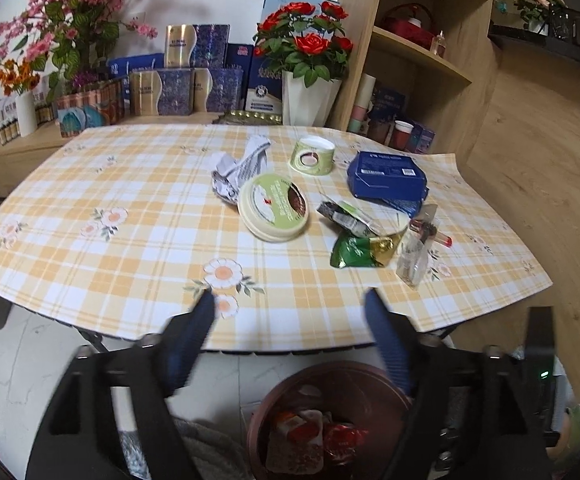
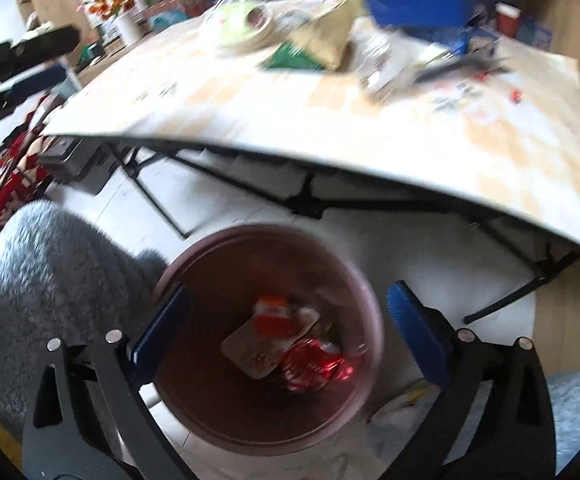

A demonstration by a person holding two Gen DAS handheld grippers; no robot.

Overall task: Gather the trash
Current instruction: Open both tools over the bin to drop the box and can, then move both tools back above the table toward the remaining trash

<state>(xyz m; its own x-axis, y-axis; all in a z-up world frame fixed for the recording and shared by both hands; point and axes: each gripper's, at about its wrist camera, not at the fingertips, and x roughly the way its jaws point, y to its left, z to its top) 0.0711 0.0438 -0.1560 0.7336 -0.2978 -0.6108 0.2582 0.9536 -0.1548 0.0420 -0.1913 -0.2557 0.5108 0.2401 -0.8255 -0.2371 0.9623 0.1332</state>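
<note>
Bin [image 2: 265, 340]: brown round bucket on the pale floor, just under the near edge of the table; it holds a red-and-white flat pack [image 2: 267, 336] and a crumpled red wrapper [image 2: 314, 364].
Right gripper [image 2: 285, 328]: blue-padded jaws spread wide above the bin's mouth, nothing between them.
Left gripper [image 1: 290, 312]: jaws wide apart, empty, poised over the near table edge with the bin below it.
Grey fuzzy fabric [image 2: 49, 280]: beside the bin on the left in the right wrist view.
Table [image 1: 89, 184]: covered by a yellow-and-white checked cloth with flower prints.
Near trash: a green-and-gold foil packet [image 1: 360, 250] lies beside a clear plastic wrapper [image 1: 412, 258]; a small red-capped item [image 1: 442, 238] sits just behind the wrapper.
Middle trash: a round green-and-cream lid [image 1: 273, 212] lies flat, with a dark torn packet [image 1: 346, 216] to its right.
Far trash: crumpled white printed paper [image 1: 241, 168], a green paper cup [image 1: 313, 156] and a blue box [image 1: 388, 176] stand behind.
Backdrop: red roses in a white vase [image 1: 310, 96], blue and gold boxes, pink blossoms, wooden shelves [image 1: 422, 52].
</note>
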